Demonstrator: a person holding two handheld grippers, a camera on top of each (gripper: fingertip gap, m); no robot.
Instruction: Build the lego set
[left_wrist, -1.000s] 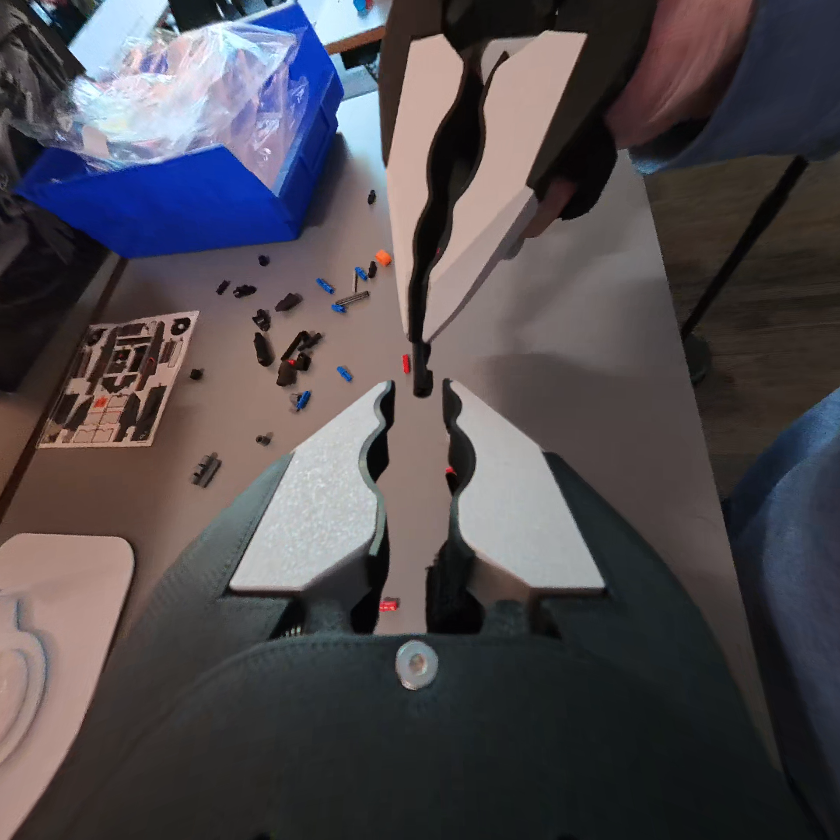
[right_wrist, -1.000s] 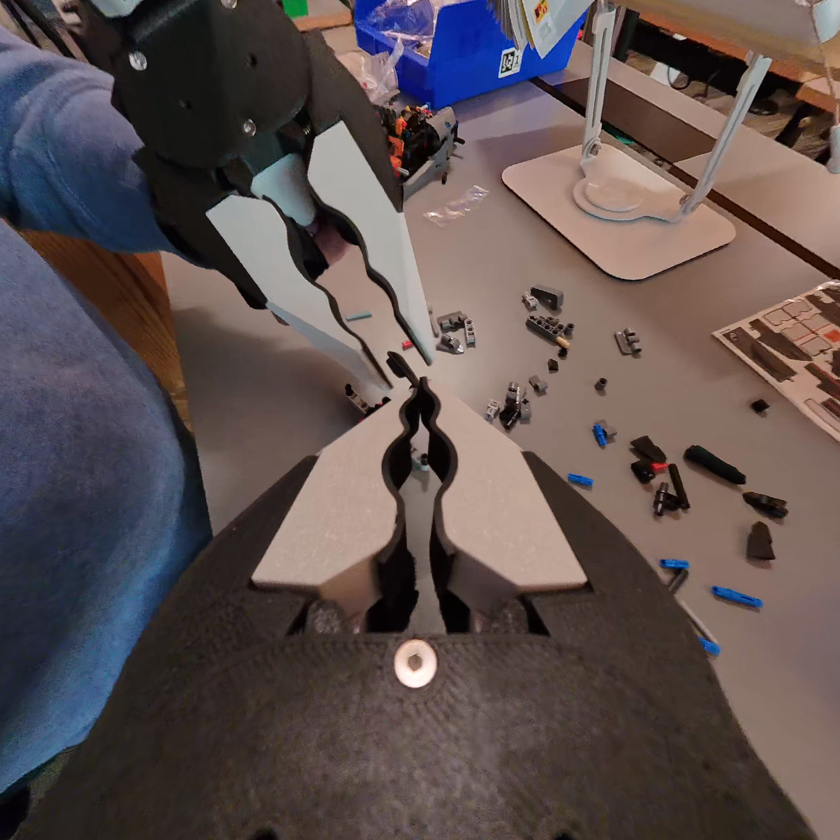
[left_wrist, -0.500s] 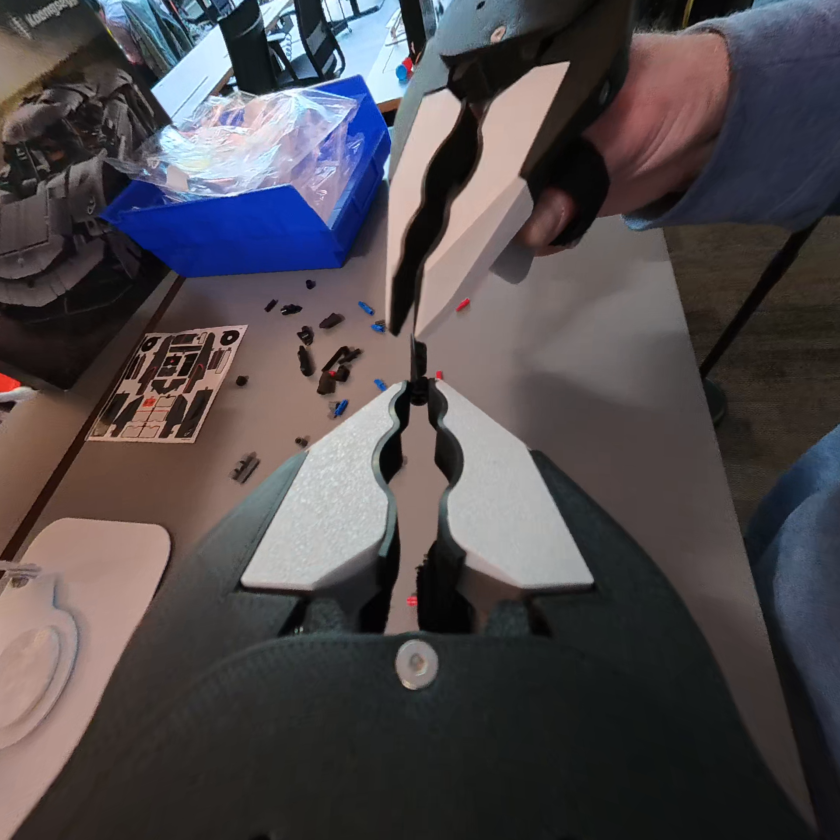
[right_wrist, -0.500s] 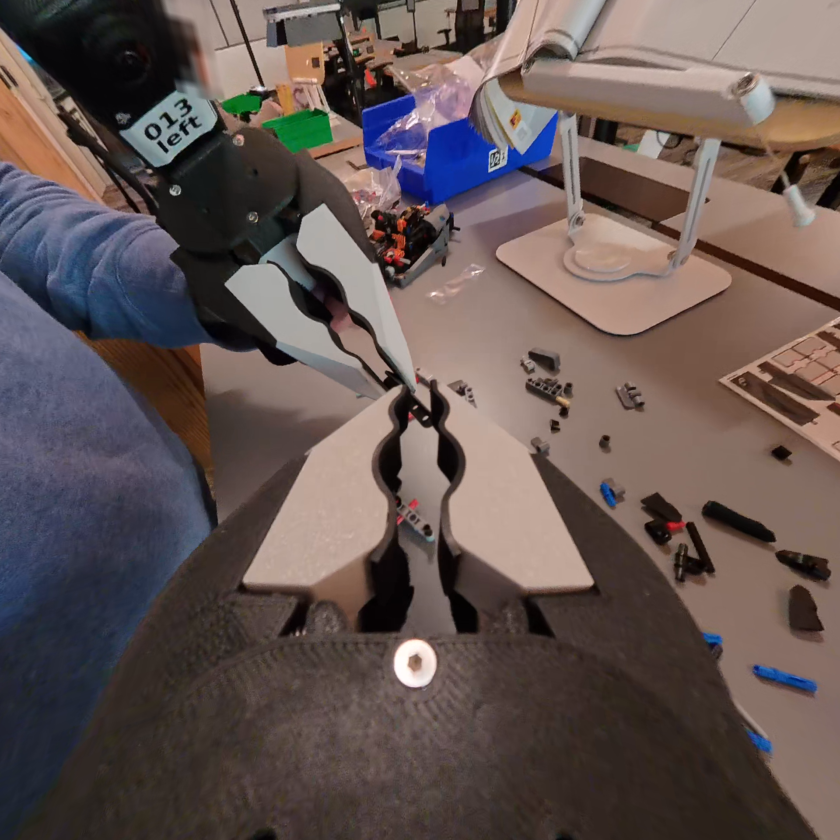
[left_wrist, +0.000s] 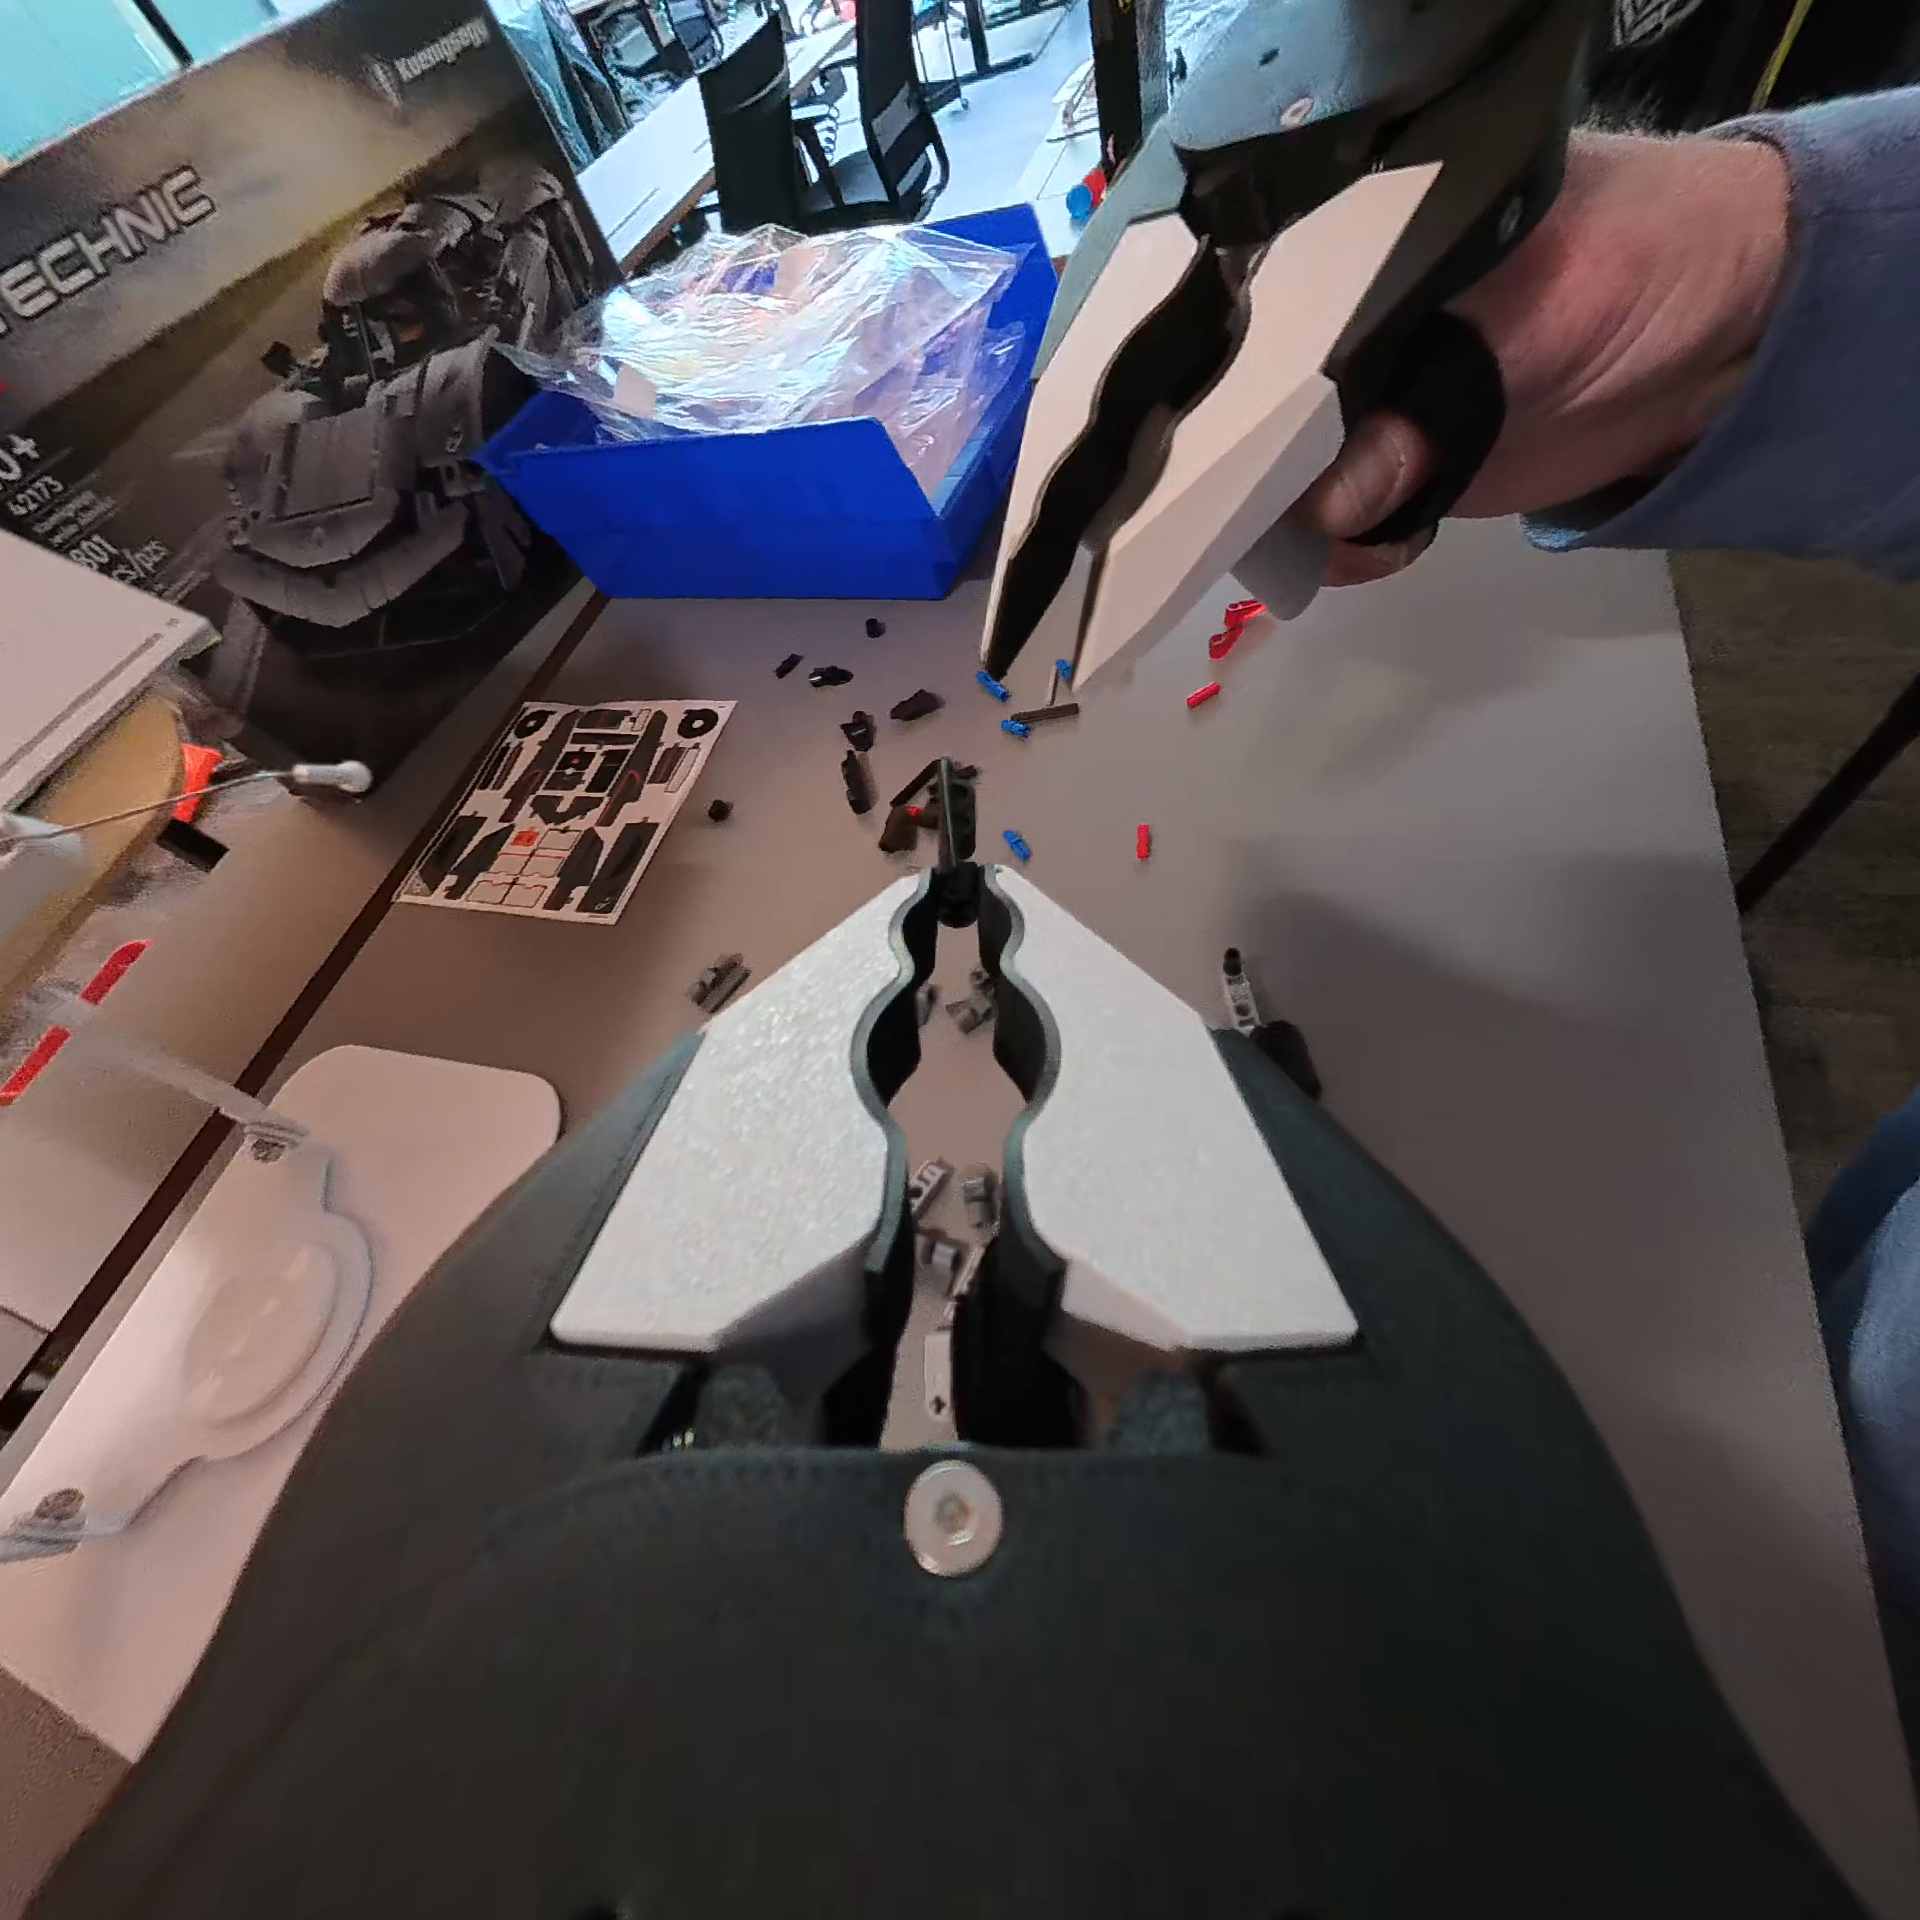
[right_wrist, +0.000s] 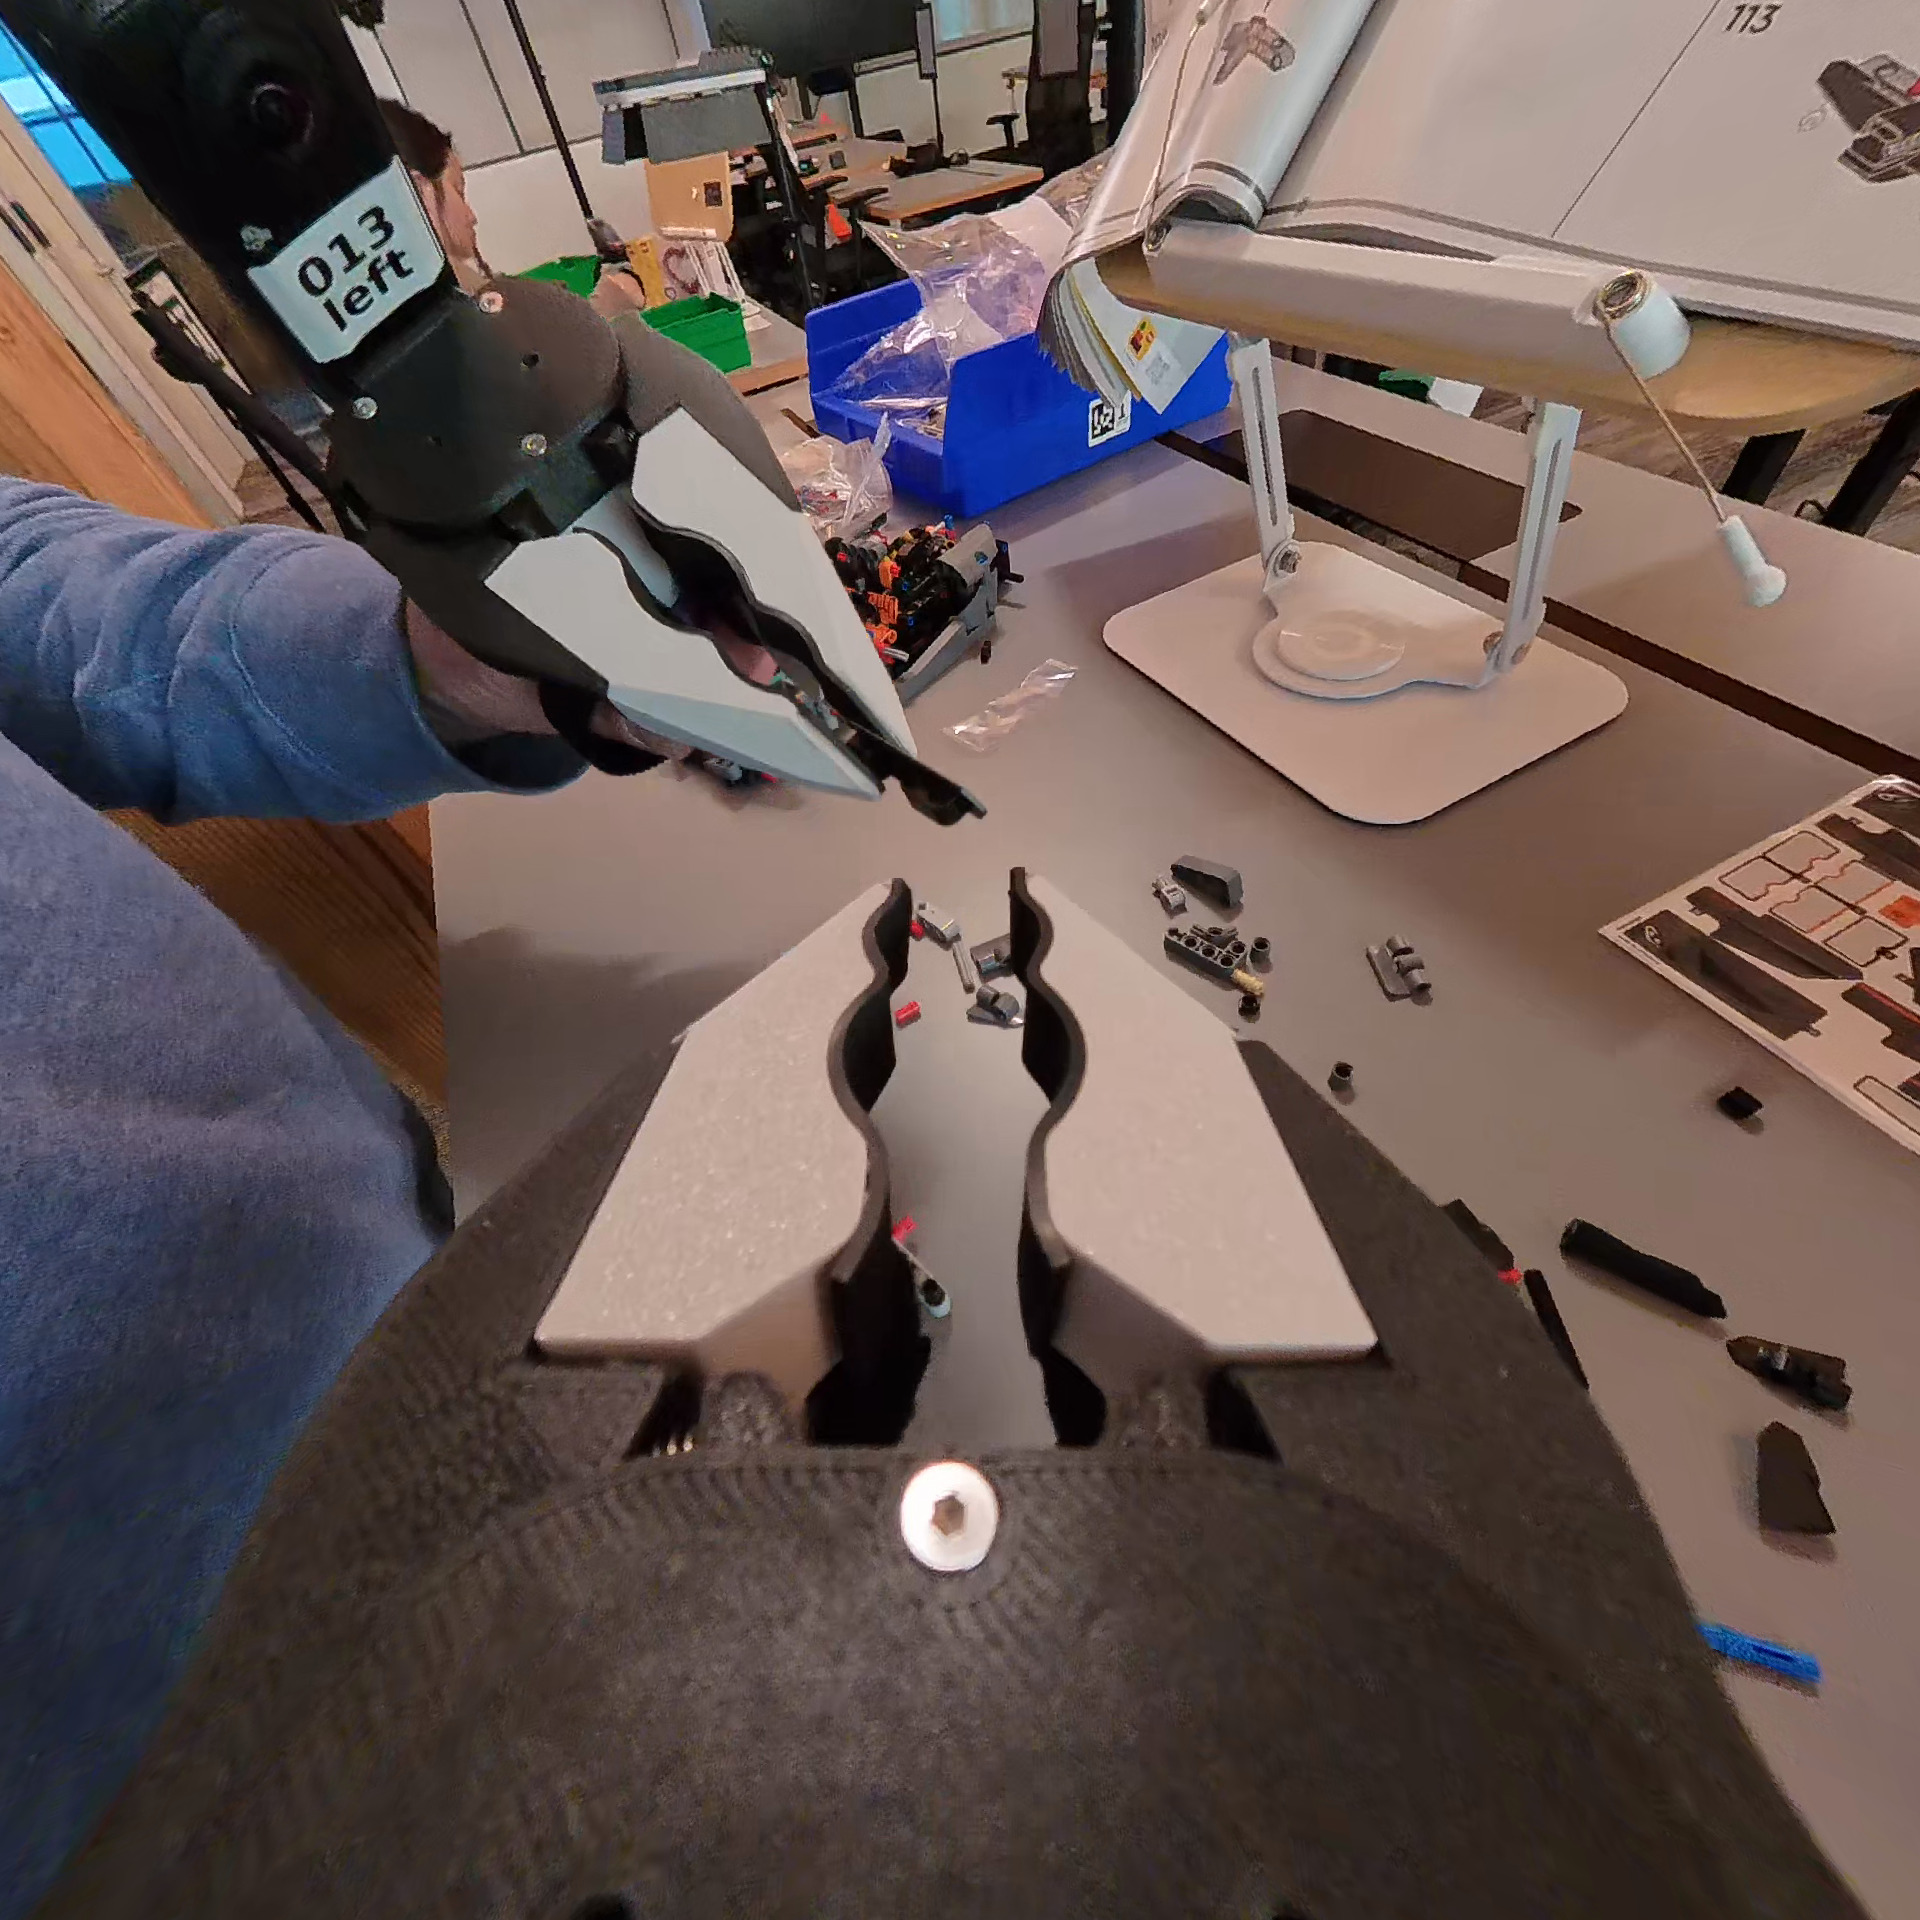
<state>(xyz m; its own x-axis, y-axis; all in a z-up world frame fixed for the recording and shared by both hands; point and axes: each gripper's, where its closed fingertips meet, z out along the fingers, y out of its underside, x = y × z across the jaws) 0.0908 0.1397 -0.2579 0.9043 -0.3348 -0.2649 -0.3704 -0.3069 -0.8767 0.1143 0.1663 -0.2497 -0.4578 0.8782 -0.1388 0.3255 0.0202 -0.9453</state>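
A: Fingers of the left gripper pinch a black lego piece at their very tips, above the grey table. Which way does the piece lie?

B: Its long axis runs forward, in line with the fingers, and it juts out past the tips. In the right wrist view the same piece pokes out of the left gripper, slanting down toward the table.

A: And the right gripper?

B: Its fingers stand parted, with nothing between them, and loose grey bits on the table show through the gap. Half a second ago they were closed on the piece together with the left gripper; now the right gripper has let go and drawn back, and the piece stays with the left one alone.

A: How does the piece look?

B: Slim, black and long. Finer detail cannot be made out.

A: Beyond the grippers?

B: Small black, blue and red parts lie scattered on the table, then a sticker sheet, with a blue bin holding clear bags farthest back.
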